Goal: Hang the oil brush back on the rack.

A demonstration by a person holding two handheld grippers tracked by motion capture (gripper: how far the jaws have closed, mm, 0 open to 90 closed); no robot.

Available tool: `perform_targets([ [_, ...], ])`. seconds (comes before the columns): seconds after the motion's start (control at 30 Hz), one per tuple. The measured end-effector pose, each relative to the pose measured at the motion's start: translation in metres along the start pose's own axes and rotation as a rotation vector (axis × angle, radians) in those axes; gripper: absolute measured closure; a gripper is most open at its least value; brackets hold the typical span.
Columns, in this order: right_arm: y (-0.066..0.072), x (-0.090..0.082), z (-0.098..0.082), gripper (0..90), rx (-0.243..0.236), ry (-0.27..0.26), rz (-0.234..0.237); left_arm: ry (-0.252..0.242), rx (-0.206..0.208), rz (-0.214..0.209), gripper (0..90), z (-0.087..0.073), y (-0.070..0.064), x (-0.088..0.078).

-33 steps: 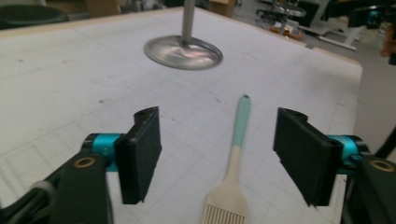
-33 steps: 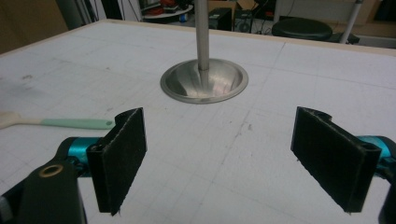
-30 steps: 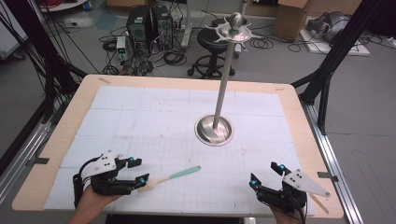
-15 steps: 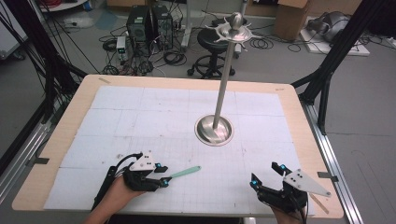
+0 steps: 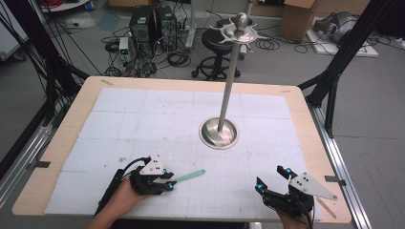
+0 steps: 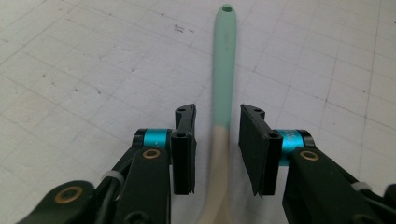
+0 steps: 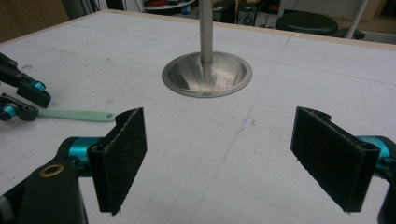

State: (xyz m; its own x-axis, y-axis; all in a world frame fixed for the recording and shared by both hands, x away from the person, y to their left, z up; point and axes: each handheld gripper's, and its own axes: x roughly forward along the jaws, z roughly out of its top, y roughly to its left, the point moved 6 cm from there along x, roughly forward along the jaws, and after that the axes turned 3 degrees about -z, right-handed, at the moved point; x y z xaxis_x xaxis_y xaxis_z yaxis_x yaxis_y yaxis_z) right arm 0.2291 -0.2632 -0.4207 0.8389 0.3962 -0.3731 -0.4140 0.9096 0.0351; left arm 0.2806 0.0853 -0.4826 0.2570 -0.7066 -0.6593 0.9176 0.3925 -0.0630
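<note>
One utensil [image 6: 223, 84] on the table [image 5: 57, 157]: slim, smooth plastic, mint-green handle with a small round hole at the rounded tip, joined lower down to a cream, matte neck that widens toward the bottom edge of the left gripper view. Lying flat on the white gridded mat [image 5: 143, 119], near the front-left part of it, green end angled toward the middle of the table.

Left gripper [image 6: 217, 140] set over the utensil where green meets cream, jaws narrowed and just now closing; two flat black pads, rubbery and finely textured, one either side of the handle, a thin gap visible on each side, so not yet pressing. Teal metal collars and brass-coloured rivets on black linkages behind the pads.

Right gripper [image 7: 233, 158] near the front-right corner, jaws spread wide, nothing between the two black pads, mat alone beneath.

One metal stand [image 5: 219, 131]: polished, dish-shaped round base, single straight steel pole rising from its centre, topped by a round knob over a flat disc with short prongs. Well apart from the utensil and from both grippers.

Mat: pale, slightly speckled, ruled in a fine grid. Table edge: light wood.
</note>
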Motion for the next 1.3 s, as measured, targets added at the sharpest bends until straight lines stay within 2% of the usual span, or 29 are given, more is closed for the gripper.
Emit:
perform_targets([
  [0.1, 0.001, 0.001, 0.000, 17.3, 0.003, 0.004, 0.004, 0.004, -0.003, 0.006, 72.9, 0.000, 0.001, 0.000],
  [0.13, 0.002, 0.002, 0.000, 17.3, 0.000, 0.002, 0.005, 0.001, 0.006, -0.017, 76.5, 0.000, -0.001, 0.001],
  [0.17, 0.002, 0.002, 0.000, 17.4, -0.003, 0.004, 0.005, 0.001, 0.006, -0.017, 80.4, 0.000, -0.001, 0.001],
  [0.23, 0.002, 0.003, 0.000, 17.3, -0.001, 0.005, 0.007, 0.004, 0.011, -0.006, 80.7, 0.000, -0.003, 0.001],
  [0.47, 0.005, 0.006, 0.000, 17.3, 0.004, 0.009, 0.021, 0.004, -0.035, -0.026, 81.8, 0.000, 0.000, 0.001],
  [0.5, 0.005, 0.006, 0.000, 17.4, 0.004, 0.010, 0.023, 0.003, -0.052, -0.028, 81.8, 0.001, 0.001, 0.000],
  [0.7, 0.004, 0.005, -0.001, 17.3, 0.007, 0.012, 0.029, -0.013, -0.077, -0.054, 82.0, 0.001, 0.001, -0.001],
  [0.93, 0.005, 0.005, -0.001, 17.4, 0.004, 0.016, 0.040, -0.111, -0.108, -0.082, 82.0, 0.010, 0.001, -0.013],
  [1.0, 0.006, 0.005, -0.001, 17.4, 0.012, 0.020, 0.044, -0.144, -0.108, -0.106, 82.0, 0.012, -0.001, -0.018],
  [1.1, 0.007, 0.006, 0.000, 17.3, -0.005, 0.012, 0.051, -0.189, -0.109, -0.141, 82.0, 0.016, -0.005, -0.023],
  [1.23, 0.011, 0.006, 0.002, 17.2, -0.003, -0.002, 0.087, -0.258, -0.093, -0.188, 82.0, 0.021, -0.010, -0.034],
  [1.3, 0.018, 0.007, 0.004, 17.2, -0.004, -0.012, 0.143, -0.290, -0.088, -0.209, 81.9, 0.024, -0.012, -0.039],
])
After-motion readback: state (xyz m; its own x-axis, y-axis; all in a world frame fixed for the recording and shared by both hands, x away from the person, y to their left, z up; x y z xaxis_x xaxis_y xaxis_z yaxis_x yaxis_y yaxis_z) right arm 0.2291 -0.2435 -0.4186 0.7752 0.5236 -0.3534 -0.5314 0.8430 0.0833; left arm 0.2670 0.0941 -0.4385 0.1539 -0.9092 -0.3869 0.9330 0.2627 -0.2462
